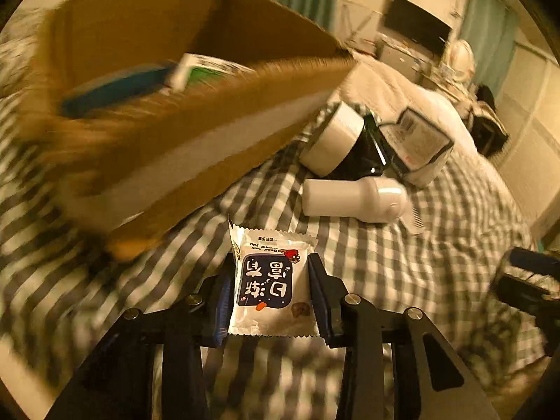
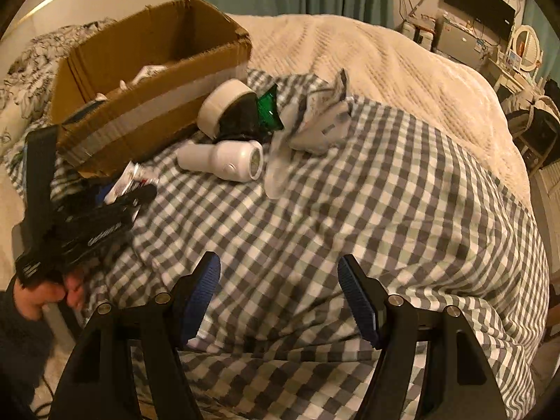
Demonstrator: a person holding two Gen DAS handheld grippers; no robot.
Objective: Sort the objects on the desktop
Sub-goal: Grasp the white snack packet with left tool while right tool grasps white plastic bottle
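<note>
Checked bedspread (image 2: 350, 210): one cardboard box (image 1: 168, 133); left hand-held gripper (image 1: 271, 290) clamps one snack packet (image 1: 269, 287); right (image 2: 280, 297) open.

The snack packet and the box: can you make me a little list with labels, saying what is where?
snack packet: white with a dark blue label, between the left gripper's jaws, which are shut on it
cardboard box: open, on the checked cloth, things already inside
white bottle: lying on its side near the box
right gripper: open, empty
</note>
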